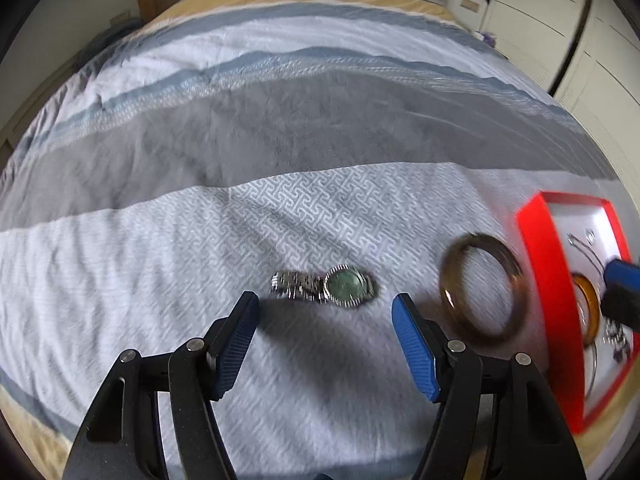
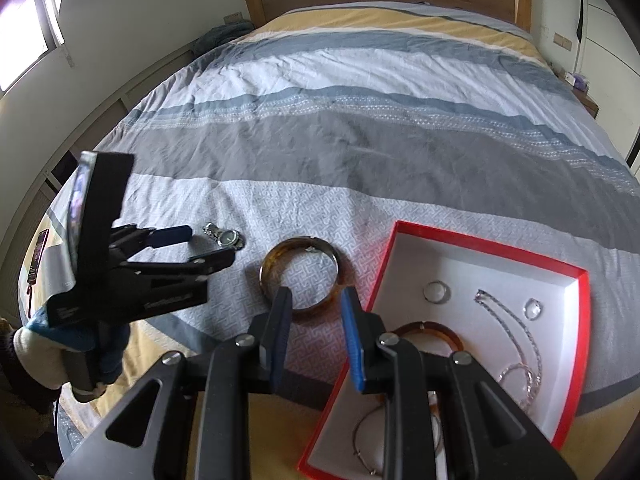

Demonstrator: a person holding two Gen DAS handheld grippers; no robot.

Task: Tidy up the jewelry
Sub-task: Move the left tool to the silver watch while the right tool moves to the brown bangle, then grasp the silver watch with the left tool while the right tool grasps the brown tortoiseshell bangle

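Jewelry lies spread over the near part of a bed [image 2: 360, 152] with a striped grey, blue and white cover. Biggest among the task's things is the red tray [image 2: 576, 344] with a white floor, at the near right. The right wrist view looks into it: an amber bangle [image 2: 448, 330], a silver chain [image 2: 516, 332], two small rings [image 2: 437, 292] [image 2: 533, 308] and thin wire hoops [image 2: 362, 436]. From the left wrist view only the tray's red wall [image 1: 548, 276] and a blurred slice of its contents show.

Just left of the tray, on the cover, lies a brown tortoiseshell bangle [image 2: 300, 276], also seen in the left view [image 1: 480, 286]. Farther left sits a silver wristwatch [image 1: 326, 284] with a greenish dial, small in the right view [image 2: 224, 236].

Left tongs [image 1: 324, 312] hang released over the cover, blue pads wide apart, the watch just beyond their tips. The right view alone shows them from the side [image 2: 208, 246], held by a gloved hand [image 2: 52, 348]. Right tongs [image 2: 316, 300] are also released, empty, tips over the near rim of the tortoiseshell bangle. A phone [image 2: 38, 256] lies at the bed's far left edge.
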